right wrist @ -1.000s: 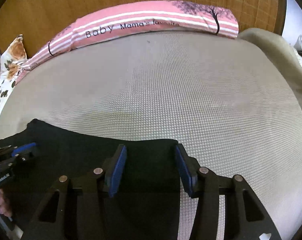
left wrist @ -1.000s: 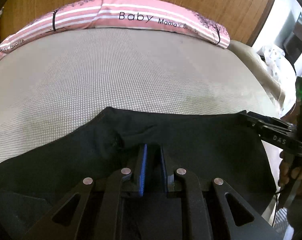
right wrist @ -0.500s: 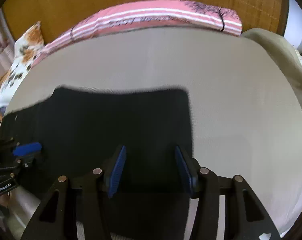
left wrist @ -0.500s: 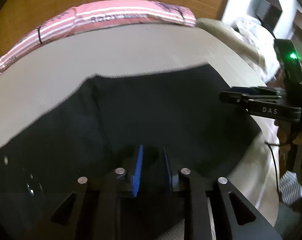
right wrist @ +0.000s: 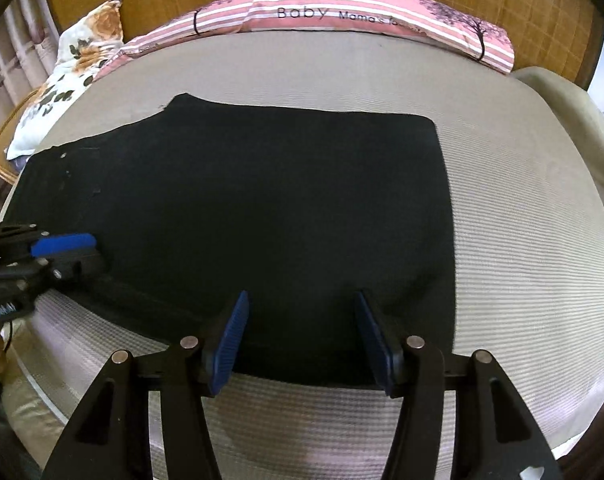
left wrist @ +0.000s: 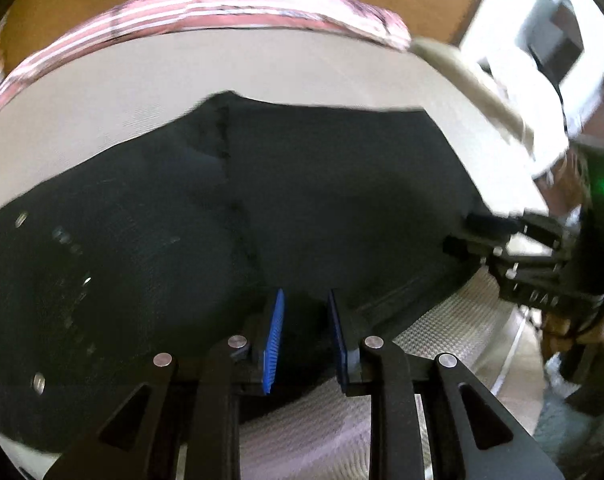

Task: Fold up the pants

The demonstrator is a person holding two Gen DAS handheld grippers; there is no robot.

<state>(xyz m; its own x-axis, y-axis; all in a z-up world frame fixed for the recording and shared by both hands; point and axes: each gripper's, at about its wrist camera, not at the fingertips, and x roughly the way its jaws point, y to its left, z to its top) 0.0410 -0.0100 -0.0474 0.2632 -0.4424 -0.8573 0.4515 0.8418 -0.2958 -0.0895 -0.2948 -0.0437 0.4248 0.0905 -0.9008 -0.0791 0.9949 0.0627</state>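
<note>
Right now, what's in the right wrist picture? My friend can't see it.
Black pants lie spread flat on a beige bed. The right tongs hover over their near edge, blue pads apart and opening, not pinching cloth. The left tongs reach in from the left edge; a pink striped pillow lies at the far end.

Black pants (right wrist: 261, 200), grey woven mattress (right wrist: 522, 240), pink white-striped pillow (right wrist: 342, 12), blue-padded black tongs (right wrist: 302, 336)
</note>
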